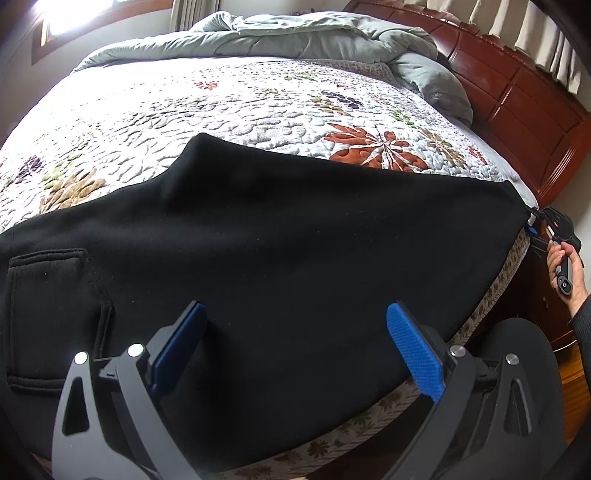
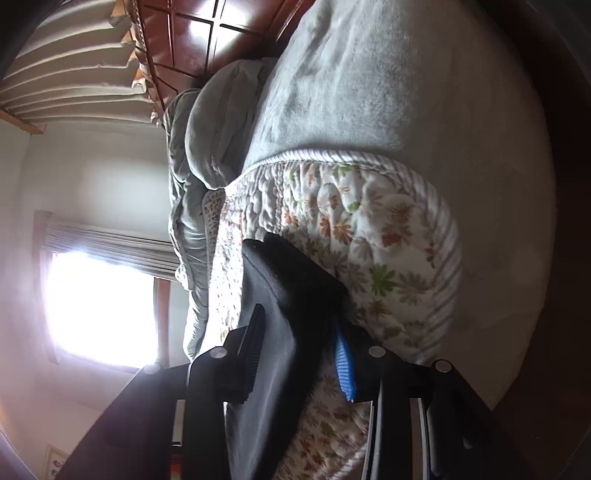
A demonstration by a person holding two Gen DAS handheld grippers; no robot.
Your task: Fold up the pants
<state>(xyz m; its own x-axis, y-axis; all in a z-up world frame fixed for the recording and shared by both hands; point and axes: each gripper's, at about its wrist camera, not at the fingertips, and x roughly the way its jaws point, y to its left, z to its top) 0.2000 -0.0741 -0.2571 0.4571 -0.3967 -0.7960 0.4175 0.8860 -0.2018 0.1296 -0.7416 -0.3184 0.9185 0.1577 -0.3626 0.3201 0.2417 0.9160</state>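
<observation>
Black pants (image 1: 280, 236) lie spread flat across the near side of the bed, a patch pocket (image 1: 48, 317) at the left. My left gripper (image 1: 298, 310) hovers over their near edge, its blue pads (image 1: 413, 354) wide apart and holding nothing. At the far right corner of the pants, a hand holds my right gripper (image 1: 533, 221). In the right wrist view the right gripper (image 2: 299, 328) is rolled onto its side. The pants' edge (image 2: 280, 295) lies loosely between its parted jaws, and the pads are not pressing on it.
The bed carries a white floral quilt (image 1: 221, 110), with a grey-green duvet (image 1: 295, 33) bunched at the far side. A dark red wooden headboard (image 1: 517, 103) stands on the right. The bed's edge drops off at the near right to a wood floor (image 1: 572, 373). A bright window (image 2: 99, 306) glares.
</observation>
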